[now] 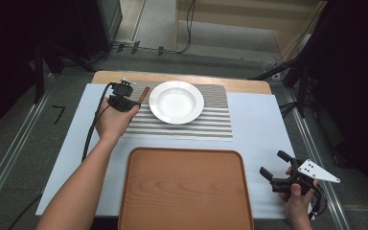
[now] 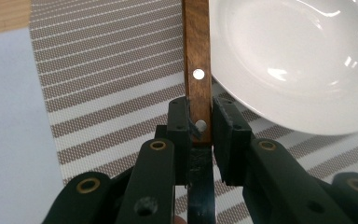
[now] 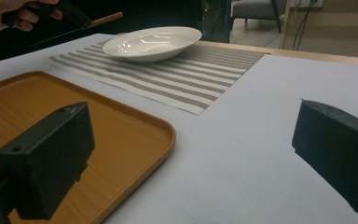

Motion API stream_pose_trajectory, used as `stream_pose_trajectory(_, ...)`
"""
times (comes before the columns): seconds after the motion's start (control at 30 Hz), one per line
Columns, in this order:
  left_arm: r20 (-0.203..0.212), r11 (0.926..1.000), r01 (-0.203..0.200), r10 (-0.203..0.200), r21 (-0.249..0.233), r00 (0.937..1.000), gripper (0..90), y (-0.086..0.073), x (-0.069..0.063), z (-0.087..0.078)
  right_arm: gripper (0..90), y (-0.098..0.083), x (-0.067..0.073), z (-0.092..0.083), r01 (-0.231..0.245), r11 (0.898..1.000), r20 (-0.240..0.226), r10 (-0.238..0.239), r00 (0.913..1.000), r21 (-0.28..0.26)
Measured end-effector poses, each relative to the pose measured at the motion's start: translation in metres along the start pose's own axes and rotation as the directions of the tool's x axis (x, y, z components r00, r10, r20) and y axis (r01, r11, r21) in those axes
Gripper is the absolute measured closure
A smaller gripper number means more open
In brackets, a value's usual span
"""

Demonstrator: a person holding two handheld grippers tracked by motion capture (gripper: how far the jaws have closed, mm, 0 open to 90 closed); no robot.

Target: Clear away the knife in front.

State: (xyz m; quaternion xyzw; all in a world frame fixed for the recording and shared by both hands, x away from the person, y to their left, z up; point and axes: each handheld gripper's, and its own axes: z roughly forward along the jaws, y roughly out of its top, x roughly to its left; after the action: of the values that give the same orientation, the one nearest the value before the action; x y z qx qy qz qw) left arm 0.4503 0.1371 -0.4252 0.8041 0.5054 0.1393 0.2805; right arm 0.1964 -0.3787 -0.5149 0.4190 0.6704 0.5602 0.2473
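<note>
1. Left gripper (image 1: 133,103) sat at the upper left of the high view, just left of the white plate (image 1: 176,101).
2. Was clamped on a knife (image 2: 198,88) — black pads pressing both sides of the brown wooden handle, near its lower rivet.
3. In the left gripper view, handle ran up the middle of the frame, right beside the plate's rim; touching or not could not be told.
4. Knife looked lifted off the striped mat (image 1: 211,123), seen at the upper left of the right gripper view, with the dark blade hanging back toward the hand.
5. Right gripper (image 1: 277,167) rested at the lower right of the high view, jaws wide open, nothing between them.
6. Wooden tray (image 1: 184,189) lay empty at the bottom middle, near the mat.
7. Could go wrong: grip sat close to where handle meets blade, so the long handle could tip or swing in the pads.
8. Could also bump the plate — the rim was very close, and a sideways push would make it slide or rattle.
9. Could drop the knife if the pads slipped on the smooth wood.
</note>
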Motion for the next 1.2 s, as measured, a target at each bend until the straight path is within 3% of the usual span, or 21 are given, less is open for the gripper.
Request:
stream_pose_trajectory(0.2,-0.005,0.9993,-0.037,0.037,0.009,0.9993,78.0,-0.010,-0.008,-0.005,0.0,0.000,0.000,0.000,-0.001,1.000,0.001,0.001,1.0000,0.001)
stream_pose_trajectory(0.37,0.010,0.9992,-0.039,0.039,0.008,0.9992,78.0,-0.017,-0.011,-0.009,0.0,0.000,0.000,0.000,0.001,1.000,0.001,-0.001,1.0000,0.001)
stream_pose_trajectory(0.67,0.034,0.9986,-0.037,0.038,-0.037,0.9987,77.9,-0.033,-0.022,-0.022,0.0,0.000,0.000,0.000,0.009,1.000,-0.001,-0.009,1.0000,0.002)
stream_pose_trajectory(1.2,0.082,0.9975,-0.046,0.050,-0.053,0.9954,77.9,-0.070,-0.035,-0.043,0.0,0.000,0.001,0.000,0.009,1.000,0.000,-0.009,1.0000,0.006)
